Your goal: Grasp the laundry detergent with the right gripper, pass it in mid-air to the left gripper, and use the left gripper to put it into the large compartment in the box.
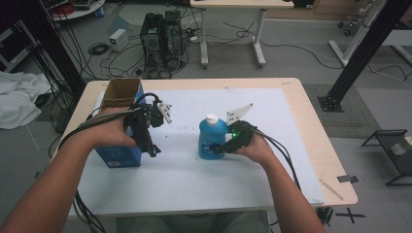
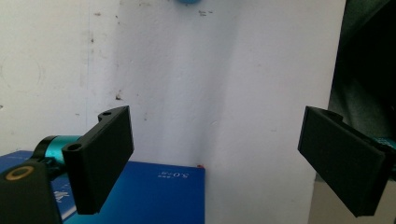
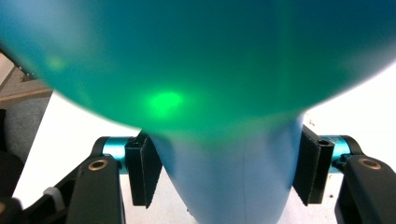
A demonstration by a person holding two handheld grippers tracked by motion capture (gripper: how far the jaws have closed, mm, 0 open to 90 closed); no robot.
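Observation:
A blue bottle [image 1: 211, 137] with a white cap stands upright near the middle of the white mat [image 1: 204, 179]. My right gripper [image 1: 217, 148] comes at it from the right and is shut on its lower body; in the right gripper view both pads [image 3: 144, 171] press the bottle [image 3: 224, 70] from either side. An open-topped blue box [image 1: 120, 156] stands at the mat's left side. My left gripper [image 1: 151, 145] hangs beside the box, jaws wide open and pointing down at the mat. In the left gripper view my left gripper [image 2: 215, 140] holds nothing, with the box [image 2: 149, 191] just below.
The wooden table's [image 1: 311, 111] bare edge runs around the mat. On the floor behind it stand a computer tower [image 1: 163, 41] with loose cables and a white desk [image 1: 233, 29]. Black frame posts [image 1: 359, 53] rise at the right and left.

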